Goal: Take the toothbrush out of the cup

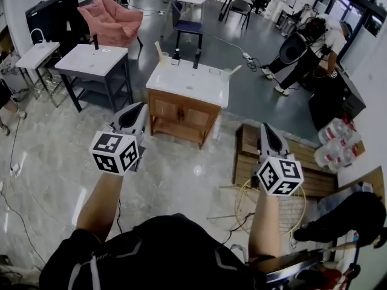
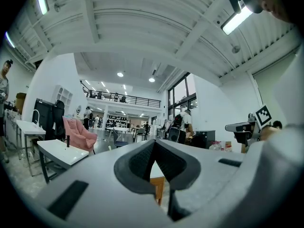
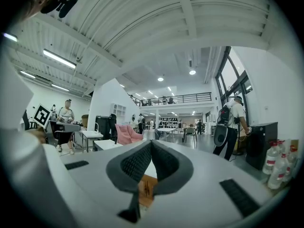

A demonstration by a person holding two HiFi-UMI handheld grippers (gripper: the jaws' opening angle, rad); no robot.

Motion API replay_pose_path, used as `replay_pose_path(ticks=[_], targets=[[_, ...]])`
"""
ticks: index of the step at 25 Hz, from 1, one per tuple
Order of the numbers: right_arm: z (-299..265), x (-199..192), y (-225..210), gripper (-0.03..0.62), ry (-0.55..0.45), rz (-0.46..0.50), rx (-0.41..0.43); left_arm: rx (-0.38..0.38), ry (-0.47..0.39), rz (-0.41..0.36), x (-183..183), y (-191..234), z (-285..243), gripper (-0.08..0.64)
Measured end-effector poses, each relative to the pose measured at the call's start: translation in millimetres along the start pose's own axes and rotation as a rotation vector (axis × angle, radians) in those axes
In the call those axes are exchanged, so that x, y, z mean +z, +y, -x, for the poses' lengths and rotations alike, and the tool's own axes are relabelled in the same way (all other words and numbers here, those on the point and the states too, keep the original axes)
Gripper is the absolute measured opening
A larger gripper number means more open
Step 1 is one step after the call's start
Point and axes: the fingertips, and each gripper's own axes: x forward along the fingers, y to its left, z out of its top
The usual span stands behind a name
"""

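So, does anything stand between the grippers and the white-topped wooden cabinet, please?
Nothing visible does: only shiny floor separates the left gripper and right gripper from the cabinet. I cannot make out the cup or toothbrush on it.

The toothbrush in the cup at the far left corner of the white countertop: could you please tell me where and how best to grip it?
Probably the stretch of the toothbrush above the rim of the cup, coming from above: it leans up and out, and the cup wall hides the rest. Which end is up is too small to tell.
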Motion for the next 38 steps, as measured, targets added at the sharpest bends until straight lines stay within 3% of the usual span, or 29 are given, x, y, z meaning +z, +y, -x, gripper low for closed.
replay_pose_path(ticks=[21, 30, 38], targets=[[-30.3, -1.9, 70.9, 0.005, 0.003, 0.011, -0.022, -0.031, -0.008, 0.019, -8.9, 72.7, 22.0, 0.005], [-89.0, -8.5, 62.9, 0.005, -0.012, 0.008, 0.014, 0.03, -0.013, -0.007, -13.7, 100.3, -2.1, 0.004], [-166.7, -12.3, 26.6, 0.005, -0.051, -0.024, 0.077, 0.07, 0.011, 0.008, -23.3, 120.9, -66.5, 0.005]])
